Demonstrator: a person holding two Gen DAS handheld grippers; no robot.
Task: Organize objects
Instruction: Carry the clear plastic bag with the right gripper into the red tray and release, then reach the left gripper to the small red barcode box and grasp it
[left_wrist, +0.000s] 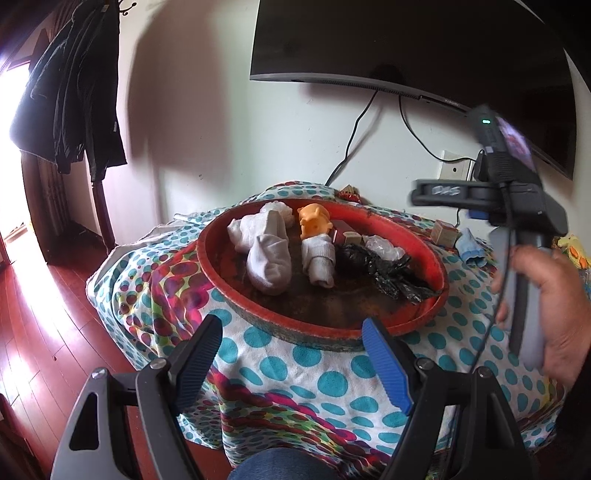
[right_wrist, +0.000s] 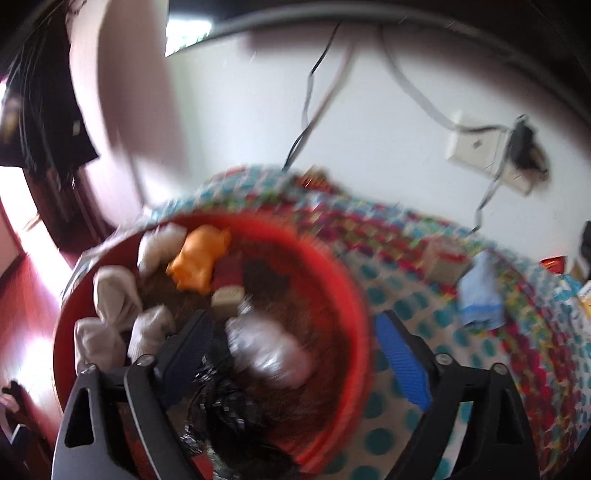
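A round red tray (left_wrist: 207, 258) sits on a dotted tablecloth (left_wrist: 325, 384). It holds white socks (left_wrist: 269, 266), an orange toy pig (left_wrist: 314, 221), a small box (left_wrist: 347, 236), a clear plastic bag (left_wrist: 384, 247) and a crumpled black bag (left_wrist: 388, 269). My left gripper (left_wrist: 291, 328) is open and empty just short of the tray's near rim. A hand (left_wrist: 546, 295) holds the right gripper's handle at the right edge. In the blurred right wrist view my right gripper (right_wrist: 291, 321) is open above the tray (right_wrist: 354, 295). The clear bag (right_wrist: 266, 350) lies below its fingers, untouched, near the pig (right_wrist: 199, 262).
On the cloth right of the tray lie a small carton (left_wrist: 445, 232) and a blue cloth (left_wrist: 471, 249). A wall-mounted TV (left_wrist: 406, 44), cables and a socket (left_wrist: 454, 166) are behind. Dark coats (left_wrist: 70, 92) hang at the left above a wooden floor.
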